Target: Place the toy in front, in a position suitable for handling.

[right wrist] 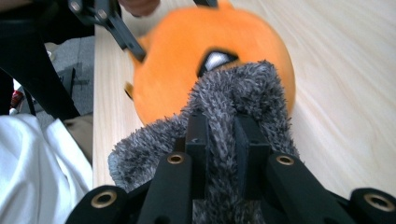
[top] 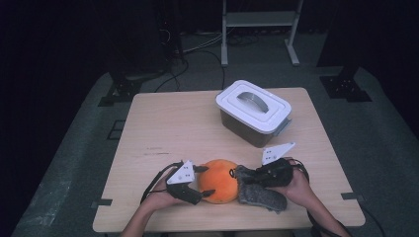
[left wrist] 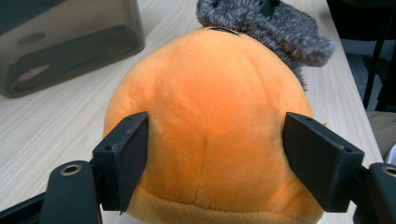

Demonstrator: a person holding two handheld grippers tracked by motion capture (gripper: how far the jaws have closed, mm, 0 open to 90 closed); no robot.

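The orange toy is soft plush cloth with a short, smooth, matt nap and a stitched seam down its middle. The grey piece attached to it is shaggy, rough fur-like cloth. The tabletop is pale wood with a fine straight grain and a matt finish. The box has a smooth white plastic lid with a slight sheen over smoky, see-through plastic walls. The jaws look like matt black plastic.

Plush ball near the table's front edge, fuzzy piece touching its right; lidded box behind
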